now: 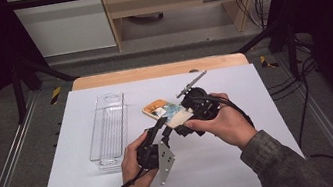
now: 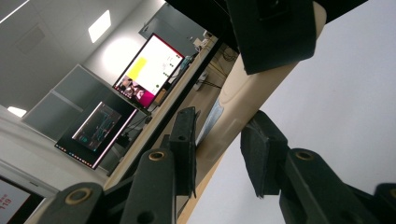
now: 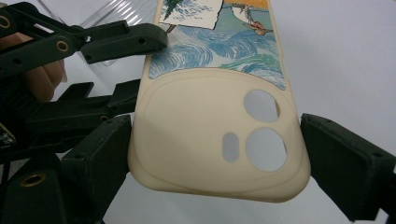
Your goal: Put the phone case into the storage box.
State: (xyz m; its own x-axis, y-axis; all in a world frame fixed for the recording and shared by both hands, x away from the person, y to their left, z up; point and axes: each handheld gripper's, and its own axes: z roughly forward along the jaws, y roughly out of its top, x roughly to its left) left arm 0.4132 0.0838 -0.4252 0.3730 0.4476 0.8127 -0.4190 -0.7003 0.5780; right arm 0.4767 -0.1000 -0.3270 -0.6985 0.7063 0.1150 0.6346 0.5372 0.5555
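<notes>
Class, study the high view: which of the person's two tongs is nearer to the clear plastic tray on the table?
Left. The left tongs sit just right of the clear plastic tray, reaching toward the phone case. The right tongs are farther right, beyond that case, gripping its camera end.

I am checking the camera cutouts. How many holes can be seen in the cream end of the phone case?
3. In the phone case, a round hole lies toward the pictured part, a larger round hole nearer the case's end, and a small slot beside the larger one.
</notes>
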